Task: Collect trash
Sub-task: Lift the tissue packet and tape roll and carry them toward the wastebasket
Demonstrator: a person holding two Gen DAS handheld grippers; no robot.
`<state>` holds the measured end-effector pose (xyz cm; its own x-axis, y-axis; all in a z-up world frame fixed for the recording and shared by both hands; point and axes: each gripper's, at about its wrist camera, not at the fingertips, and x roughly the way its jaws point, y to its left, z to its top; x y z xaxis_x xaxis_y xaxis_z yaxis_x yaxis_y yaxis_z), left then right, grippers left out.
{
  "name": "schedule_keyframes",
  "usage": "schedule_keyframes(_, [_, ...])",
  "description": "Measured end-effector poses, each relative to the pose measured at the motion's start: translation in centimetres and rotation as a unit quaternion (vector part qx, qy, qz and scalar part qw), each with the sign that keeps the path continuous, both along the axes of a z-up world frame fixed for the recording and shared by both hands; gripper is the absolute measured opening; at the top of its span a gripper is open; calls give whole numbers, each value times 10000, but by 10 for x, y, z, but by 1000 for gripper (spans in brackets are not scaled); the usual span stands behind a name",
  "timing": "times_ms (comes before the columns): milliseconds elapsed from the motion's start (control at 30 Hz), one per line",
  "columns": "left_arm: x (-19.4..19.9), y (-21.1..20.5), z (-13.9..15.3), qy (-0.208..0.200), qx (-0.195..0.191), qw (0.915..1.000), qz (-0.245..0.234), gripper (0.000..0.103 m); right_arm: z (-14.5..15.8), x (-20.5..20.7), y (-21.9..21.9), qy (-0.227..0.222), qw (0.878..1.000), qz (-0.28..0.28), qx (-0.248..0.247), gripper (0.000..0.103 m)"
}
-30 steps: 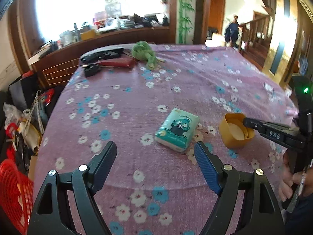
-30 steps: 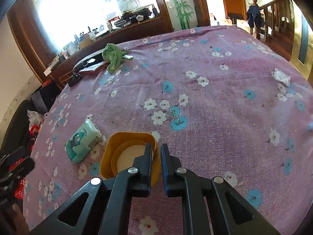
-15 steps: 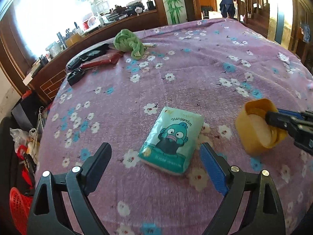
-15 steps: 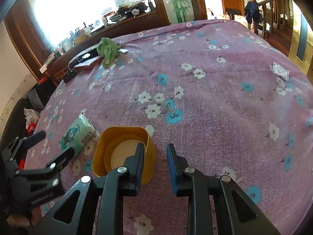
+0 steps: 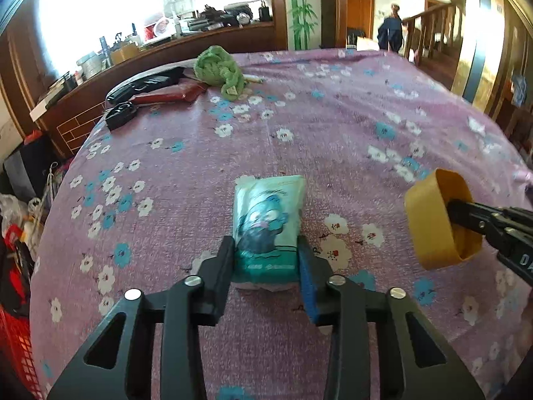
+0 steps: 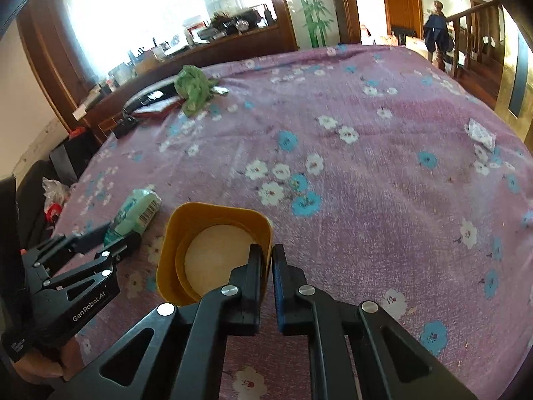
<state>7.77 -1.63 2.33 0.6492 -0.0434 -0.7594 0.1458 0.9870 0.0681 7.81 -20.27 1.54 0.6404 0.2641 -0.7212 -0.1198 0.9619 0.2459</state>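
Observation:
A teal tissue pack (image 5: pixel 268 213) with a cartoon face lies on the purple flowered tablecloth (image 5: pixel 333 126). My left gripper (image 5: pixel 265 250) is closing on it, and both pads press the sides of its near end. The right wrist view shows the pack (image 6: pixel 140 208) and the left gripper (image 6: pixel 113 233) from the side. My right gripper (image 6: pixel 268 253) is shut on the near wall of a yellow cup (image 6: pixel 213 233), one finger inside and one outside. In the left wrist view the cup (image 5: pixel 429 226) hangs tilted just above the cloth, at the right.
At the table's far left lie a green cloth (image 5: pixel 218 68), a red case (image 5: pixel 166 96) and black items (image 5: pixel 120 115). A small white sachet (image 6: pixel 481 133) lies near the right edge. A red basket (image 5: pixel 13 343) stands on the cluttered floor at the left. A person stands far back by the stairs.
My left gripper came forward and down over the tissue pack and closed from wide open onto its sides. The right jaws parted slightly, then shut again on the cup wall, and the cup tilted.

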Motion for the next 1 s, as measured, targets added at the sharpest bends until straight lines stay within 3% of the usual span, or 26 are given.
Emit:
schedule_keyframes(67, [-9,5,8,-126,-84,9999,83,22,3,-2,3,-81,9999,66,21,7])
schedule_keyframes(233, [-30,11,21,-465,-179,9984,250,16,10,-7,8,-334,9993,177,47,7])
schedule_keyframes(333, [-38,10,22,-604,-152,9976,297,6,13,-9,11,-426,9988,230,41,7])
schedule_keyframes(467, [-37,8,21,-585,35,9976,381,7,15,-10,14,-517,9983,283,21,7])
schedule_keyframes(500, [-36,10,21,-600,71,9971,458,11,15,-10,15,-534,9982,277,11,7])
schedule_keyframes(533, [-35,12,23,-609,49,9969,493,38,15,-10,14,-546,9982,255,9,7])
schedule_keyframes(567, [-31,14,25,-590,59,9966,564,84,15,-10,14,-544,9982,248,16,7])
schedule_keyframes(600, [-28,16,27,-636,88,9960,623,98,15,-9,14,-527,9983,236,31,7])
schedule_keyframes(700, [-21,14,33,-755,240,9951,597,101,15,-9,12,-512,9984,219,63,7])
schedule_keyframes(867, [4,7,18,-250,426,9974,520,100,15,-9,7,-505,9985,153,125,7])
schedule_keyframes(900, [8,7,15,-200,408,9978,490,98,15,-8,5,-493,9986,119,149,7])
schedule_keyframes(1000, [16,6,3,29,376,9983,435,76,15,-8,3,-483,9986,79,189,7])
